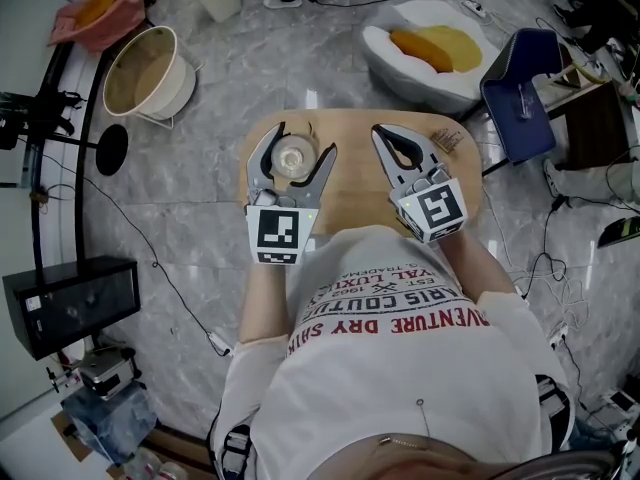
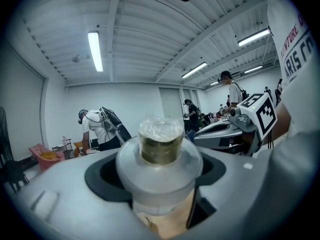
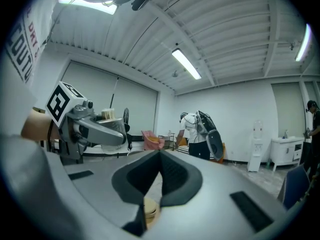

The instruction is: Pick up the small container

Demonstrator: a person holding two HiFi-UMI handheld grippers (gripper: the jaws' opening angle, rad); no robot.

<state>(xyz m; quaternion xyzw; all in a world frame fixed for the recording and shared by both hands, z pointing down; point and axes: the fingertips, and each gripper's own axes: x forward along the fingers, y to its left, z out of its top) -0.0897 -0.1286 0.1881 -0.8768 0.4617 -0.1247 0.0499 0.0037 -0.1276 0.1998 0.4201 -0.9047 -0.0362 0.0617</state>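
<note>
The left gripper (image 1: 304,140) has its jaws clamped on the small container (image 1: 293,155), near the worktop's (image 1: 352,190) far left edge. The right gripper (image 1: 388,138) hovers with its jaws together. The grasp looks made; next comes 1 straight lift, container kept upright.

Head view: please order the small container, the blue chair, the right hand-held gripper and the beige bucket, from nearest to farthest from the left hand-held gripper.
1. small container, between the jaws of the left hand-held gripper.
2. right hand-held gripper, beside it, to the right.
3. beige bucket, on the floor, upper left.
4. blue chair, far right.
</note>
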